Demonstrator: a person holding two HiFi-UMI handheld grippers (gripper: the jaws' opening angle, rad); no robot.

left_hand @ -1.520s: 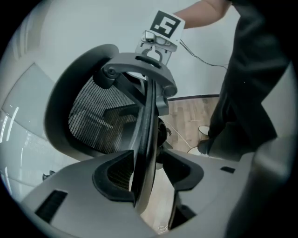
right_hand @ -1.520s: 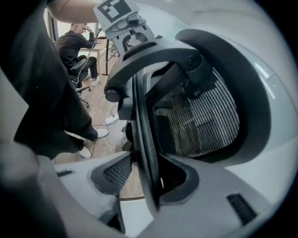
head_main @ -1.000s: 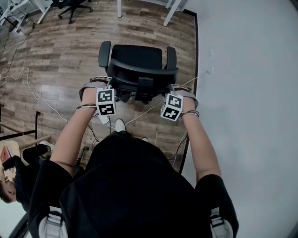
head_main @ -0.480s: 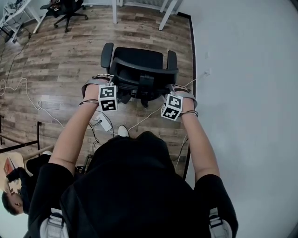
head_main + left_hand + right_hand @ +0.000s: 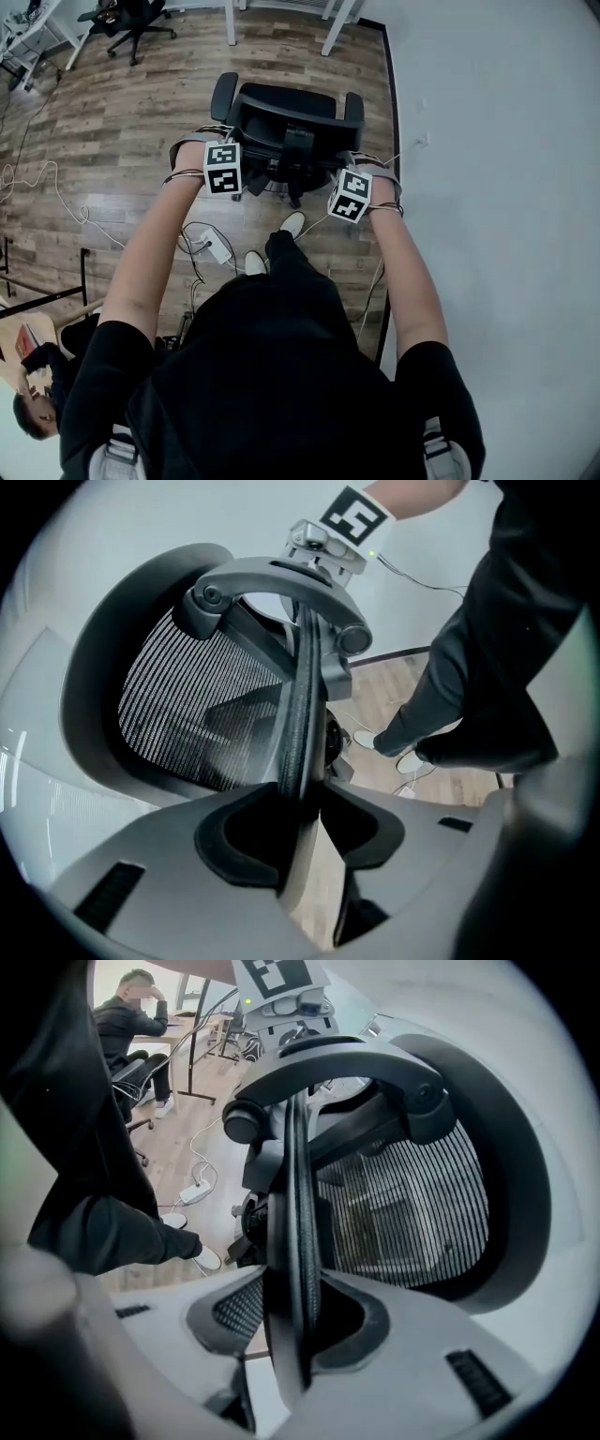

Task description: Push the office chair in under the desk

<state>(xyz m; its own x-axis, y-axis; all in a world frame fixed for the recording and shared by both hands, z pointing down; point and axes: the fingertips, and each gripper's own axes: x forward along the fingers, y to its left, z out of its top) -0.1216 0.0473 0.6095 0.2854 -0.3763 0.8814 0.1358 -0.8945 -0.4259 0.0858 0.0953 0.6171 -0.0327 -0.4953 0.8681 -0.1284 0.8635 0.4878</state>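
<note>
Chair (image 5: 286, 112) sits at 12 o'clock from person, desk legs (image 5: 230, 23) beyond at 12. Backrest (image 5: 187, 705) runs 9-to-3. Left gripper (image 5: 302, 808) and right gripper (image 5: 295, 1321) each pinch its rim, equally near. Push likely toward 12.

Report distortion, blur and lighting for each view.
Head view: evenly lit and sharp, but fisheye curves the floorboards and wall. Left gripper view: dark vignetted corners, the near left tool soft, office chair mesh crisp. Right gripper view: same vignette and bending; the near right tool is blurred, mesh sharp.
</note>
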